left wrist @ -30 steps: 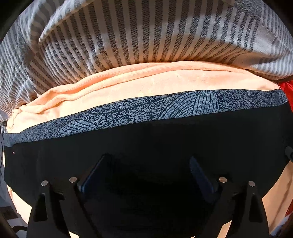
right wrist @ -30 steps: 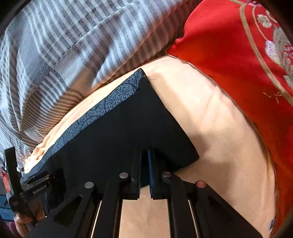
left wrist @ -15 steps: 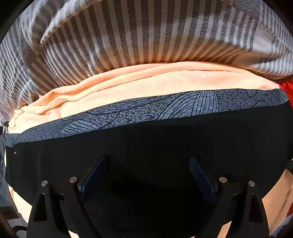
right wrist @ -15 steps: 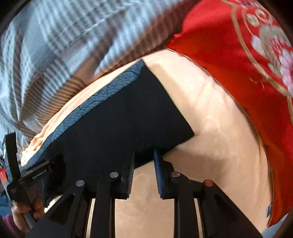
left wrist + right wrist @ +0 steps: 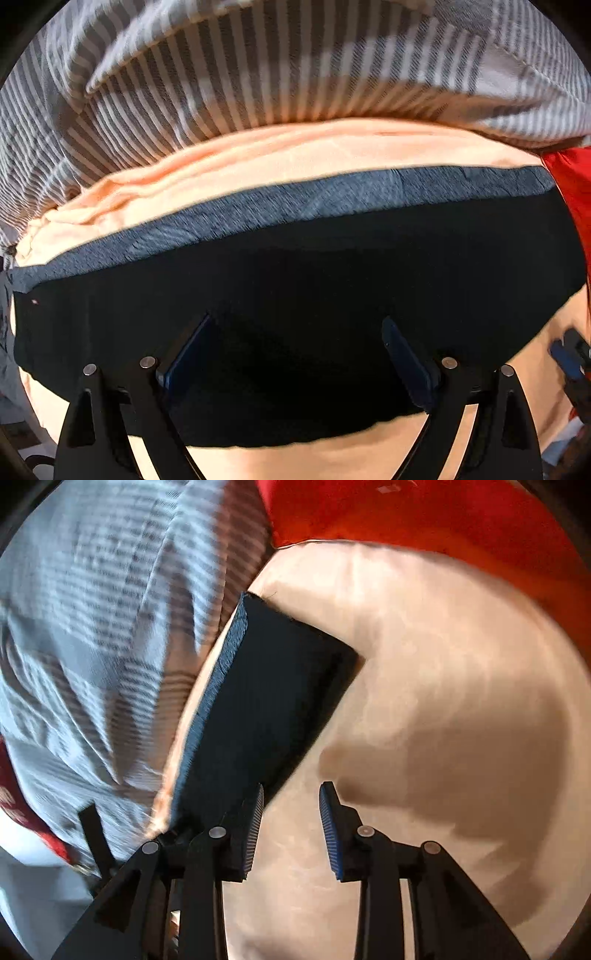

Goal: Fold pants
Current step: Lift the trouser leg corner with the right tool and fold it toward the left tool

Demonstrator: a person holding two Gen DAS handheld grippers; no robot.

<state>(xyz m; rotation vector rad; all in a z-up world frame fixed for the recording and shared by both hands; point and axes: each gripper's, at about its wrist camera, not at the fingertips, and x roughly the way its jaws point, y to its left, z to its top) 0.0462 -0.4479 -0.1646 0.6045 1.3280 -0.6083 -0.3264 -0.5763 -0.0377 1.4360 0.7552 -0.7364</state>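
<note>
The black pants (image 5: 295, 277) lie folded into a flat band on a peach sheet (image 5: 295, 155), their grey patterned waistband (image 5: 332, 192) along the far edge. My left gripper (image 5: 295, 332) points down over the middle of the pants, open wide, with its blue pads (image 5: 184, 354) clear of the cloth. In the right wrist view the pants (image 5: 266, 701) run up and to the left. My right gripper (image 5: 291, 827) is just off their near edge, over bare sheet. Its jaws are opening and nothing is between them. Its tip (image 5: 569, 354) shows at the right edge of the left view.
A grey-and-white striped duvet (image 5: 295, 74) is bunched along the far side of the sheet, also in the right view as the duvet (image 5: 92, 627). A red embroidered cushion (image 5: 443, 517) lies at the far right. Bare peach sheet (image 5: 461, 664) spreads to the right of the pants.
The right gripper let go of the pants' near corner, parted its jaws, rolled and slid right onto bare sheet. The left gripper drew back a little, still open.
</note>
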